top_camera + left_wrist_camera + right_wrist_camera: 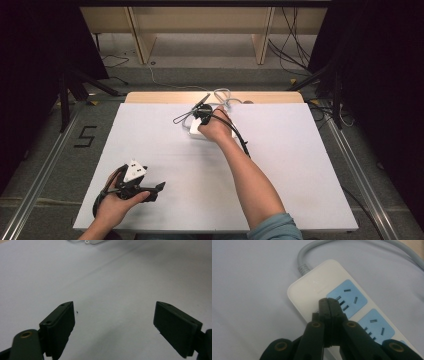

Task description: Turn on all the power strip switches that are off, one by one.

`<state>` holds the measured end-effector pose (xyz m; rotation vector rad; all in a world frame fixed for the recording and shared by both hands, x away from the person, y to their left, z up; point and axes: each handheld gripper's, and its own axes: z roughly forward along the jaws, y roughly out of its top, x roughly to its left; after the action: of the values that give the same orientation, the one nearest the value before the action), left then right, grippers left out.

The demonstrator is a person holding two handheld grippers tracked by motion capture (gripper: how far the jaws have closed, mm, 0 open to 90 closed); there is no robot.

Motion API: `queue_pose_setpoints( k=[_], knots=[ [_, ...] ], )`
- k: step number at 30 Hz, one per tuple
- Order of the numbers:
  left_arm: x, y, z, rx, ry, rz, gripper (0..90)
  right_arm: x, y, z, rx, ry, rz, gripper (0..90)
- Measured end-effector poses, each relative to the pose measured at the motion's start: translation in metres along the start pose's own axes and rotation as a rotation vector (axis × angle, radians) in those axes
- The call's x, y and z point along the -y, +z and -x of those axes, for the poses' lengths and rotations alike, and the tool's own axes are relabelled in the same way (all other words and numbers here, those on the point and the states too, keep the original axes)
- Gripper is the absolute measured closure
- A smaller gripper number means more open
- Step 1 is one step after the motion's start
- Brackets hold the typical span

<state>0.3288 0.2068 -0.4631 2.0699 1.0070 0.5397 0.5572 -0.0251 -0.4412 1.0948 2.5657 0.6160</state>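
One grey cord (312, 255) behind pwr strip (317, 287)

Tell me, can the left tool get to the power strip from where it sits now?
Probably yes. The left tool sits open near the table's front edge, and bare white tabletop lies between it and the power strip. But the right tool, shut, already hovers over the strip's first socket, so approach from the side.

table: evenly lit from above, white sheet (165, 150) bright, no glare
surroundings: both sides near black, floor dim
shadows: soft, faint one under forearm (250, 175); grey shadow band across top right of left gripper view
high view: low-res, slightly soft overall
left gripper view: jaws close and blurred, bluish cast
right gripper view: power strip (317, 287) fairly sharp, near jaws soft, cable (304, 257) mildly blurred
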Motion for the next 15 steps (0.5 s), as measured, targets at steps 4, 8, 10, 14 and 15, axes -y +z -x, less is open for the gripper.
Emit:
queue_pose_setpoints(
  k=[4,8,10,14,15],
  knots=[
    [0.0000,0.0001,0.0000,0.000,0.001,0.000,17.3,-0.0017,0.0003,-0.0031,0.017,-0.006,-0.012,90.0],
    [-0.0001,0.0004,0.0004,0.000,0.001,0.000,17.3,-0.0025,0.0001,-0.0038,0.023,-0.011,-0.024,90.0],
    [-0.0002,0.0003,0.0003,0.001,0.004,-0.002,17.3,-0.0025,0.0004,-0.0042,0.025,-0.018,-0.021,90.0],
    [-0.0001,0.0006,0.0002,0.001,0.003,-0.003,17.3,-0.0024,0.0005,-0.0043,0.024,-0.017,-0.022,90.0],
    [-0.0001,0.0010,0.0003,-0.001,-0.002,0.000,17.3,-0.0024,0.0007,-0.0043,0.025,-0.014,-0.020,90.0]
  ],
)
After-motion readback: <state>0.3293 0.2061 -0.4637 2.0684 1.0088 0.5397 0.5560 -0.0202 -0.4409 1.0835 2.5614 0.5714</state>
